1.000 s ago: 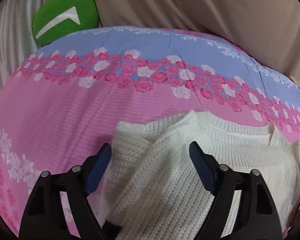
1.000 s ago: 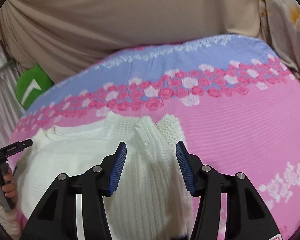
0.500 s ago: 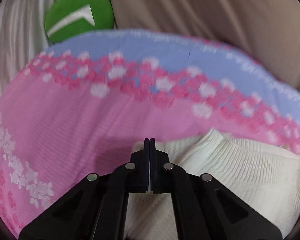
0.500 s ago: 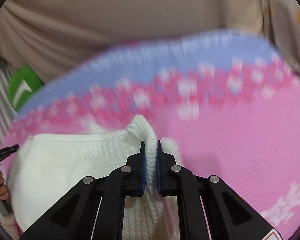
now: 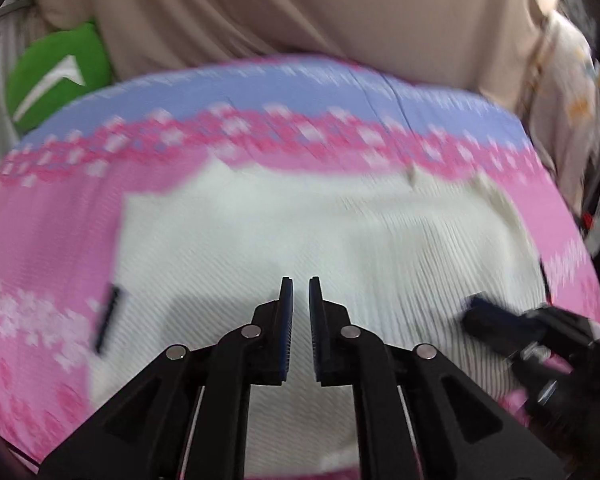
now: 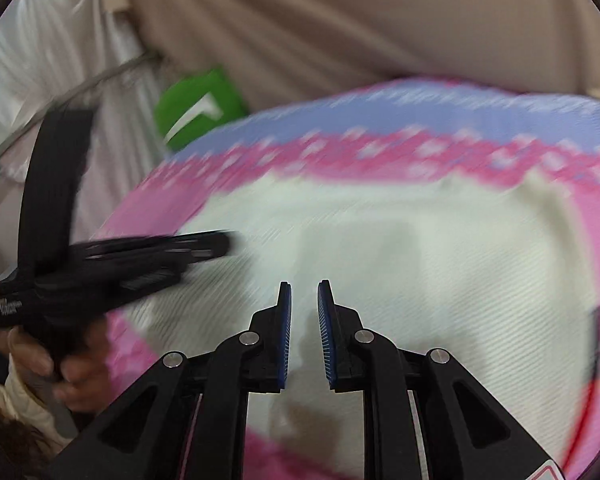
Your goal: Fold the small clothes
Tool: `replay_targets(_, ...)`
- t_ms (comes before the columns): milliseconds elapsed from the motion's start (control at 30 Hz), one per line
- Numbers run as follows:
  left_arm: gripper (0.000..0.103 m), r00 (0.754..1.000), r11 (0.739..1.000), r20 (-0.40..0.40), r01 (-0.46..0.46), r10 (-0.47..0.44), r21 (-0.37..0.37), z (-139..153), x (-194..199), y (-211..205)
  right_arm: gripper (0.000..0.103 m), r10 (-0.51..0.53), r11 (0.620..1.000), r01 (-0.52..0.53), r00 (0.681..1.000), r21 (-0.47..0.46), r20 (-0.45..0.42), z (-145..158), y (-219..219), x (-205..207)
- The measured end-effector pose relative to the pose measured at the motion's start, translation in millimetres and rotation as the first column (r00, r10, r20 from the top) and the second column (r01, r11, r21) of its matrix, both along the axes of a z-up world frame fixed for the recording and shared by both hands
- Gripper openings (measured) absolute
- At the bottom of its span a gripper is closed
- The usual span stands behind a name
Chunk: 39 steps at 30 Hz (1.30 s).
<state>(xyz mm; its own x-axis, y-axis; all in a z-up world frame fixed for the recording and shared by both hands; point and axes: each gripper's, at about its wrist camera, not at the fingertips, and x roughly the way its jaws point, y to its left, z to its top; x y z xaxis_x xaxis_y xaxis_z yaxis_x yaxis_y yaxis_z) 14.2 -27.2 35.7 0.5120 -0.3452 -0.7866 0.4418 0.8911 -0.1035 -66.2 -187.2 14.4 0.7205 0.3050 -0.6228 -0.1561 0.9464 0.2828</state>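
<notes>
A cream knitted sweater lies spread on the pink and blue flowered bedspread, with its sides folded in. My left gripper hovers over the sweater's near part. Its jaws are opening by a narrow gap, and only the knit below shows through. The right wrist view shows the same sweater under my right gripper, whose jaws are also opening with nothing pinched. Each gripper appears blurred in the other's view: the right gripper at the sweater's right edge, the left gripper at its left edge.
A green cushion sits at the far left corner of the bed against beige drapery. A hand grips the left tool's handle. A small dark tag shows at the sweater's left edge. The bedspread reaches beyond the sweater.
Both grippers closed over the sweater's sides, the right clearly gripping knit, and swung toward the middle. Their jaws have now parted a little, and the sweater lies flat beneath them.
</notes>
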Motion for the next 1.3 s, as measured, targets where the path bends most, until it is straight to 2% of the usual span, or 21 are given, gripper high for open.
replay_targets(67, 0.009, 0.999, 0.999, -0.032, -0.004, 0.005, 0.047, -21, -8, -5, 0.014, 0.005, 0.999, -0.006, 0.999, -0.044, -0.040, -20, 11, -4)
replay_targets(100, 0.009, 0.999, 0.998, -0.032, -0.014, 0.015, 0.055, -26, -11, -1, 0.005, -0.019, 0.998, 0.015, 0.998, -0.064, -0.054, -27, 7, -8)
replay_targets(200, 0.009, 0.997, 0.995, 0.003, -0.072, 0.072, 0.071, -22, -20, 29, 0.003, -0.149, 0.987, 0.145, 0.986, -0.063, -0.076, -38, -37, -35)
replay_targets(300, 0.009, 0.987, 0.982, -0.004, -0.159, 0.160, 0.104, -25, -22, 69, 0.000, -0.332, 0.943, 0.326, 0.938, -0.075, -0.100, -46, -99, -76)
replay_targets(367, 0.009, 0.977, 0.972, -0.045, -0.202, 0.209, 0.119, -37, -24, 95, 0.000, -0.392, 0.920, 0.391, 0.914, -0.026, -0.110, -51, -126, -103)
replay_targets(433, 0.008, 0.972, 0.971, -0.067, -0.216, 0.223, 0.102, -45, -30, 111, 0.000, -0.450, 0.893, 0.449, 0.887, -0.029, -0.103, -47, -142, -122)
replay_targets(500, 0.008, 0.969, 0.968, -0.068, -0.229, 0.236, 0.098, -37, -36, 115, 0.000, -0.482, 0.876, 0.479, 0.872, -0.051, -0.090, -40, -143, -127)
replay_targets(533, 0.008, 0.969, 0.968, -0.065, -0.234, 0.240, 0.089, -32, -38, 115, 0.004, -0.486, 0.874, 0.484, 0.871, -0.053, -0.073, -33, -138, -126)
replay_targets(567, 0.008, 0.970, 0.970, -0.060, -0.232, 0.236, 0.071, -25, -38, 112, 0.014, -0.475, 0.880, 0.473, 0.879, -0.042, -0.046, -23, -131, -123)
replay_targets(733, 0.009, 0.989, 0.989, 0.037, -0.146, 0.146, 0.000, 13, -32, 65, 0.013, -0.263, 0.965, 0.263, 0.963, 0.002, 0.054, 16, -66, -65)
replay_targets(800, 0.011, 0.993, 0.993, 0.048, -0.113, 0.112, 0.018, 10, -26, 42, 0.014, -0.182, 0.983, 0.182, 0.982, 0.002, 0.041, 13, -38, -40)
replay_targets(900, 0.011, 0.996, 0.994, -0.002, -0.086, 0.086, 0.063, -17, -11, 19, 0.014, -0.108, 0.994, 0.107, 0.993, -0.028, -0.036, -14, -9, -7)
replay_targets(933, 0.011, 0.996, 0.993, 0.003, -0.092, 0.092, 0.077, -26, -10, 19, 0.013, -0.115, 0.993, 0.113, 0.992, -0.033, -0.050, -21, -9, -5)
replay_targets(967, 0.011, 0.995, 0.993, 0.011, -0.095, 0.094, 0.072, -29, -10, 23, 0.002, -0.137, 0.990, 0.135, 0.989, -0.040, -0.062, -27, -14, -6)
replay_targets(1000, 0.011, 0.996, 0.995, 0.010, -0.086, 0.086, 0.055, -29, -12, 30, 0.000, -0.165, 0.986, 0.163, 0.984, -0.036, -0.070, -31, -26, -9)
replay_targets(1067, 0.011, 0.991, 0.989, 0.024, -0.132, 0.131, 0.072, -24, -13, 47, 0.000, -0.255, 0.967, 0.255, 0.964, -0.011, -0.077, -35, -59, -30)
replay_targets(1133, 0.011, 0.979, 0.976, 0.070, -0.195, 0.189, 0.100, -15, -12, 71, 0.000, -0.359, 0.933, 0.359, 0.929, -0.023, -0.084, -32, -95, -50)
replay_targets(1200, 0.011, 0.969, 0.967, 0.078, -0.241, 0.234, 0.088, -8, -2, 90, 0.000, -0.456, 0.889, 0.452, 0.887, -0.065, -0.071, -23, -121, -65)
replay_targets(1233, 0.011, 0.967, 0.966, 0.068, -0.250, 0.246, 0.063, -2, 6, 97, 0.000, -0.468, 0.883, 0.465, 0.881, -0.067, -0.061, -17, -129, -65)
replay_targets(1267, 0.011, 0.966, 0.967, 0.059, -0.254, 0.251, 0.038, 1, 13, 101, 0.011, -0.480, 0.876, 0.477, 0.876, -0.064, -0.045, -11, -135, -64)
replay_targets(1300, 0.016, 0.966, 0.966, 0.050, -0.256, 0.256, 0.013, 5, 25, 102, 0.017, -0.494, 0.868, 0.492, 0.869, -0.066, -0.021, -3, -137, -60)
